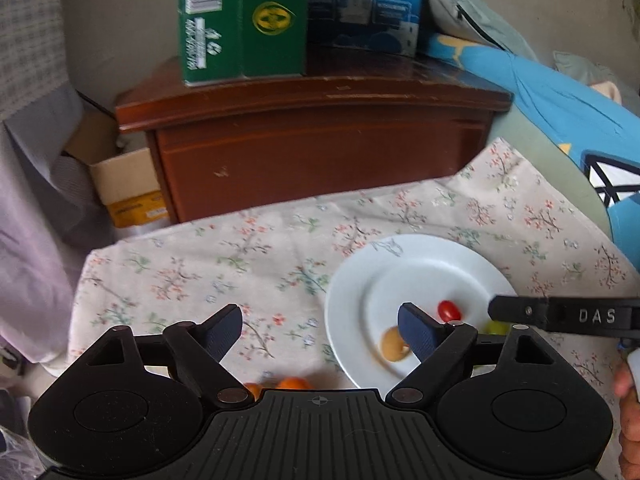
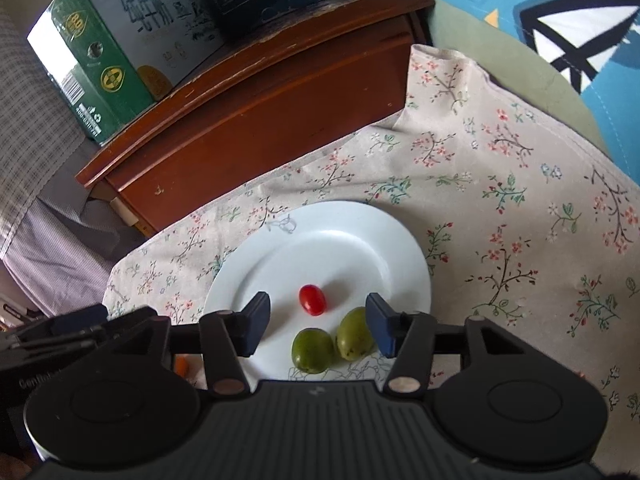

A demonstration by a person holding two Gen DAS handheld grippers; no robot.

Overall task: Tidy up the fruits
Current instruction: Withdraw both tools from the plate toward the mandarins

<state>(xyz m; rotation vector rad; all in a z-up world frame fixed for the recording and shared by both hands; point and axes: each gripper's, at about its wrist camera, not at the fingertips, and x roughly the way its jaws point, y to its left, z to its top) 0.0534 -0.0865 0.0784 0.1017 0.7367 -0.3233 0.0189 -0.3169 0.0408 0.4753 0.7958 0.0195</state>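
Observation:
A white plate [image 1: 420, 268] lies on the floral cloth. On it I see a red cherry tomato [image 1: 449, 310], a tan round fruit [image 1: 394, 344] and a sliver of green fruit [image 1: 495, 327]. My left gripper [image 1: 320, 316] is open and holds nothing; its right finger hangs over the plate beside the tan fruit. The right wrist view shows the plate [image 2: 332, 236] with the tomato [image 2: 313, 299] and two green fruits [image 2: 313, 350] [image 2: 354, 338]. My right gripper [image 2: 318, 308] is open above them, the right-hand green fruit close against its right pad. Two orange fruits [image 1: 294, 383] lie on the cloth near me.
A dark wooden cabinet [image 1: 312, 152] stands behind the cloth with a green carton [image 1: 240, 20] and a blue box [image 1: 368, 0] on top. A cardboard box [image 1: 128, 184] sits on the floor to the left. Blue bedding [image 1: 560, 112] lies to the right. A hand [image 1: 628, 400] shows at the right edge.

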